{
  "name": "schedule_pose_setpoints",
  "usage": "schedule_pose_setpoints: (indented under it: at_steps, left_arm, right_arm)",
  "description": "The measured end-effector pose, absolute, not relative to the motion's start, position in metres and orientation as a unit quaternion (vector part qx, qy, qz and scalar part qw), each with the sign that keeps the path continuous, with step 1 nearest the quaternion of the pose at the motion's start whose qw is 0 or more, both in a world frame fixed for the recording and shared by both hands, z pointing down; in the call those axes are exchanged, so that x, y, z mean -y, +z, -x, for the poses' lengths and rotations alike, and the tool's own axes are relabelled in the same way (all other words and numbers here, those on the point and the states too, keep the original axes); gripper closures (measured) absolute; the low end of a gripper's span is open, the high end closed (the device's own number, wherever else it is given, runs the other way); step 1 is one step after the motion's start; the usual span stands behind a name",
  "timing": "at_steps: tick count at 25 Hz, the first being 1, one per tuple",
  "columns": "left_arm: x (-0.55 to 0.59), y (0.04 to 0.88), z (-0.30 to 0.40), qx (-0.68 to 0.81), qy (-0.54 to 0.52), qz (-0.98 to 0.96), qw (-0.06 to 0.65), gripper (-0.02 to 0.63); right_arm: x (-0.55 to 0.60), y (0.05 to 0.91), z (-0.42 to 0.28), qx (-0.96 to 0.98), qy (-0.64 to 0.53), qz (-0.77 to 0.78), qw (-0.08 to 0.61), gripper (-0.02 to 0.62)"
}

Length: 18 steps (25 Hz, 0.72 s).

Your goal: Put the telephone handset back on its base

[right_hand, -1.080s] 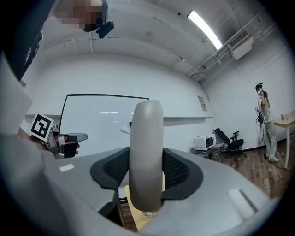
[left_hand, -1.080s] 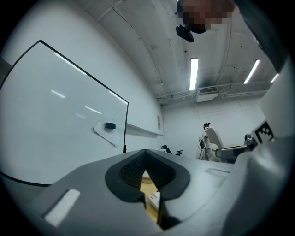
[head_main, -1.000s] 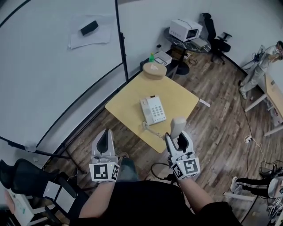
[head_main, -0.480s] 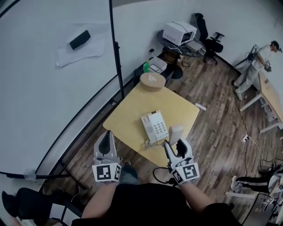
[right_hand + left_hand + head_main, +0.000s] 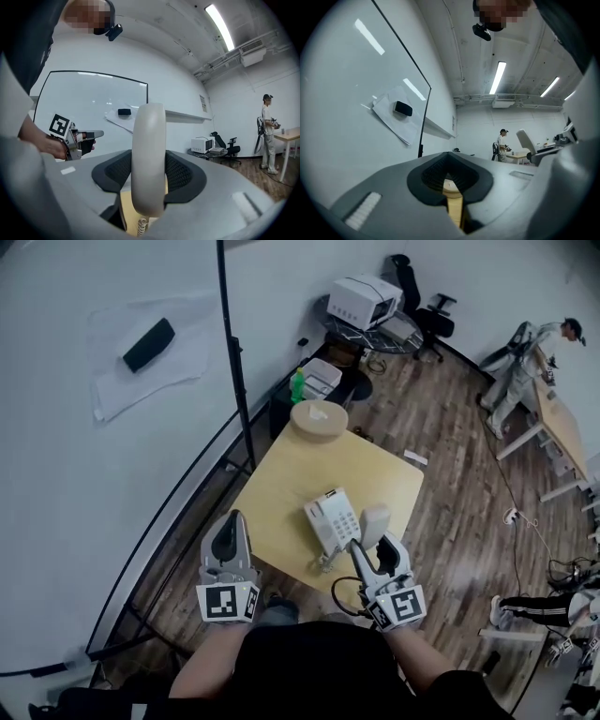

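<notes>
handset (image 5: 374, 523): off-white, upright, held over the table's near edge, just right of the base and apart from it.
right gripper (image 5: 375, 551): jaws clamped on the handset's lower part.
left gripper (image 5: 229, 532): jaws drawn almost together, nothing between them; held off the table's left edge.
base (image 5: 332, 519): white, keypad up, on the yellow table (image 5: 291, 470) near its front edge; key print too small to read.
cord (image 5: 327, 562): coiled, running from the base's near end.
markings: a black-and-white square pattern on each gripper's cube.
round tan item (image 5: 319, 418): on the table's far corner; contents cannot be told.
whiteboard (image 5: 66, 484): carries a paper sheet (image 5: 112, 381) and a black eraser (image 5: 148, 344).
</notes>
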<state>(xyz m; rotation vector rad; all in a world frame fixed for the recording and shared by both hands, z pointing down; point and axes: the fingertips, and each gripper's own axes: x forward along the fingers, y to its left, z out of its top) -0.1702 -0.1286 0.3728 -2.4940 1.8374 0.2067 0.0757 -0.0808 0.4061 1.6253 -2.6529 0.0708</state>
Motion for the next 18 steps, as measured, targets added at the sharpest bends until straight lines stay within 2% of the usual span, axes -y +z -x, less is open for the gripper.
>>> schedule_pose_setpoints:
  at_steps: [18]
  left_arm:
    - [0.173,0.409,0.137,-0.581,0.04,0.813,-0.009,0.607]
  right_arm:
    - [0.124,0.443,-0.077,0.876,0.037,-0.476,0.076,0.373]
